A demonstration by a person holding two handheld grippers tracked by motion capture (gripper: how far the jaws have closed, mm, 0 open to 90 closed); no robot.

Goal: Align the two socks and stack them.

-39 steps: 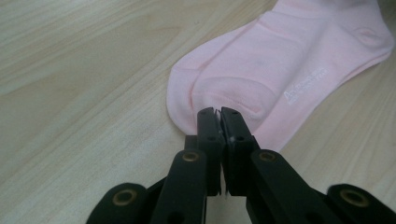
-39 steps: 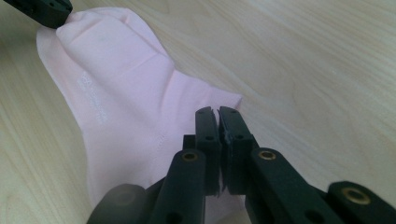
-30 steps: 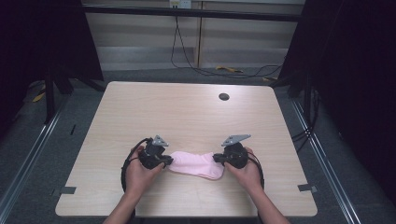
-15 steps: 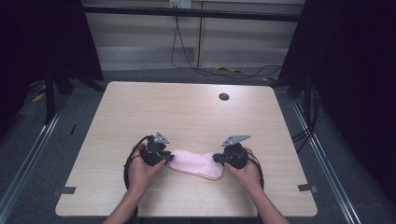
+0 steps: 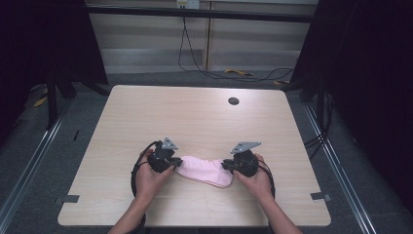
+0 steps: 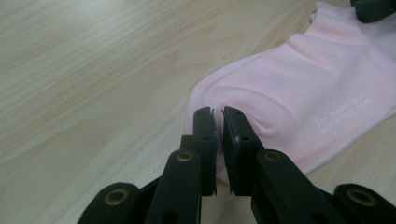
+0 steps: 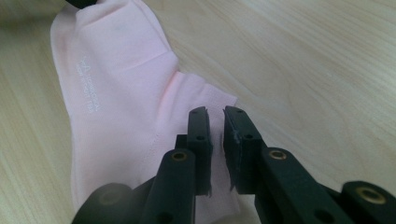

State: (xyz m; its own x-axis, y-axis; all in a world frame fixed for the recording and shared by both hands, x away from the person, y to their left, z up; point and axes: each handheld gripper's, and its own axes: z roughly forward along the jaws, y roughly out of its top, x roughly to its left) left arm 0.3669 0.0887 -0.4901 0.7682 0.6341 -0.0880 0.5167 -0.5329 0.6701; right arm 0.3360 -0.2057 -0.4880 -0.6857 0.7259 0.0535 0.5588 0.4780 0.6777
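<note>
A pink sock (image 5: 204, 170) lies flat on the wooden table (image 5: 195, 117) between my two grippers. My left gripper (image 5: 176, 162) is at its left end. In the left gripper view its jaws (image 6: 218, 112) have just been closing and pinch a small fold of the sock (image 6: 303, 88), which puckers at their tips. My right gripper (image 5: 225, 165) is at the sock's right end. In the right gripper view its jaws (image 7: 215, 112) have just been opening and stand a narrow gap apart over the sock (image 7: 121, 93), with no fabric pressed between the pads.
A dark round grommet (image 5: 233, 101) sits in the tabletop at the far right. Cables loop from both grippers near the table's front edge. Dark floor, rails and hanging cables surround the table.
</note>
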